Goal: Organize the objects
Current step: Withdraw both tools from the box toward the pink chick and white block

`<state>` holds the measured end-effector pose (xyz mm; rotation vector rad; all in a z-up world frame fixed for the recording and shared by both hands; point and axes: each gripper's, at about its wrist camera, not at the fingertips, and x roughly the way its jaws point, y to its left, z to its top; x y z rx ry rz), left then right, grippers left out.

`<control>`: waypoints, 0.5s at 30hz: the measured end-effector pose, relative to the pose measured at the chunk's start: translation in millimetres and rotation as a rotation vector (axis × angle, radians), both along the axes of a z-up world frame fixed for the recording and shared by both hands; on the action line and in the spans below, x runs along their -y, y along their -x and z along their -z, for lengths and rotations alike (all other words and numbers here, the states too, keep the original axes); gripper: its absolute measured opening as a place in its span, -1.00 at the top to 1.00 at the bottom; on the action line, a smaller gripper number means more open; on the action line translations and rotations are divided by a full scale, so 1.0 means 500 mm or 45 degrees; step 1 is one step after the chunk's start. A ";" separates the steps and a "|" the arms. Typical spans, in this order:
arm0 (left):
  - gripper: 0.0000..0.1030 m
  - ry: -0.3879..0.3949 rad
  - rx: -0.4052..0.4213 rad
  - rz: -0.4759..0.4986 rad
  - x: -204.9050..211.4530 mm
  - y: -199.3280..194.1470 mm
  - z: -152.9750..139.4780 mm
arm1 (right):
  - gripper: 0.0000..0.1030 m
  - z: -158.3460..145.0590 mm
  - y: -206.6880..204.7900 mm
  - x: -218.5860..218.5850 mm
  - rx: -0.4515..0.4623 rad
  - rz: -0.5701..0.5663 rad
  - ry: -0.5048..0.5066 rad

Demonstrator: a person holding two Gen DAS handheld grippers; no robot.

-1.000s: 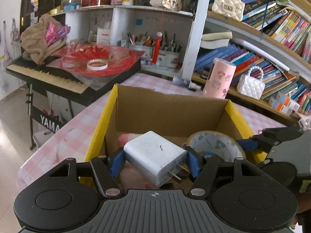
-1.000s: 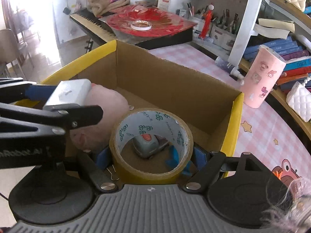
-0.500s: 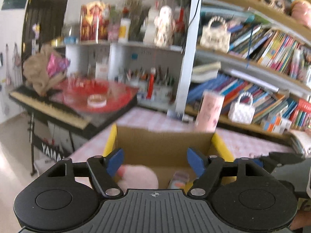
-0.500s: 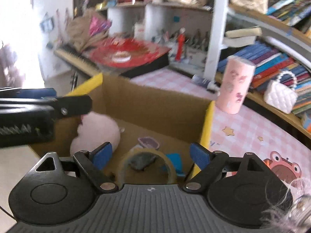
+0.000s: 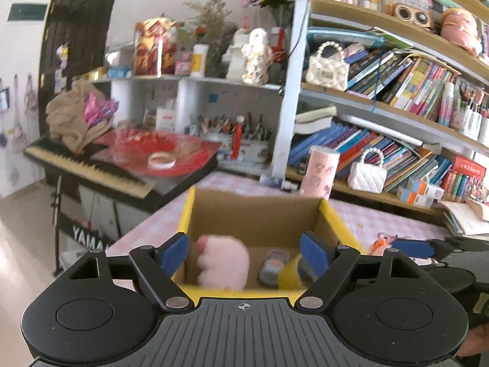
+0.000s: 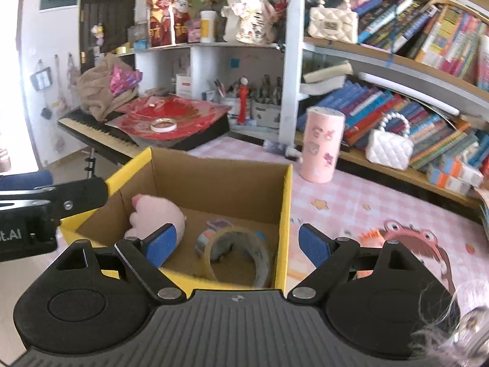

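Observation:
A yellow-edged cardboard box (image 5: 253, 211) (image 6: 284, 202) stands on the pink checked table. Inside lie a pink plush toy (image 5: 223, 260) (image 6: 156, 217), a roll of clear tape (image 6: 238, 253) (image 5: 290, 272) and a small grey object (image 5: 273, 266). The white charger is hidden from view. My left gripper (image 5: 244, 249) is open and empty, above the box's near edge. My right gripper (image 6: 237, 244) is open and empty, above the box's near right corner. Each gripper shows at the side of the other's view.
A pink patterned cup (image 6: 321, 143) (image 5: 319, 171) stands behind the box. Bookshelves with white handbags (image 6: 388, 146) run along the right. A keyboard piano (image 5: 91, 171) with red sheets lies at the left. A frog picture (image 6: 409, 238) marks the tablecloth.
My left gripper let go of the white charger and my right let go of the tape roll into the box. Both grippers opened and pulled up and back.

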<state>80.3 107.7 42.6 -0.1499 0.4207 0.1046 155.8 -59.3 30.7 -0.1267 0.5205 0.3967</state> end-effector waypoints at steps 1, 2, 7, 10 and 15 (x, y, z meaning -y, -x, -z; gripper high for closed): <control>-0.60 0.005 -0.013 -0.009 -0.003 0.009 0.005 | -0.69 0.004 0.012 0.003 -0.005 0.019 0.001; -0.60 0.006 -0.029 -0.023 -0.007 0.019 0.012 | -0.69 0.010 0.025 0.004 -0.011 0.037 0.000; -0.70 -0.002 -0.136 -0.069 -0.018 0.064 0.042 | -0.68 0.033 0.082 -0.009 -0.043 0.079 0.041; -0.73 0.011 -0.168 -0.068 -0.025 0.095 0.051 | -0.68 0.042 0.123 -0.014 -0.046 0.084 0.056; -0.78 0.007 -0.190 -0.040 -0.024 0.140 0.060 | -0.68 0.056 0.181 -0.012 -0.074 0.115 0.067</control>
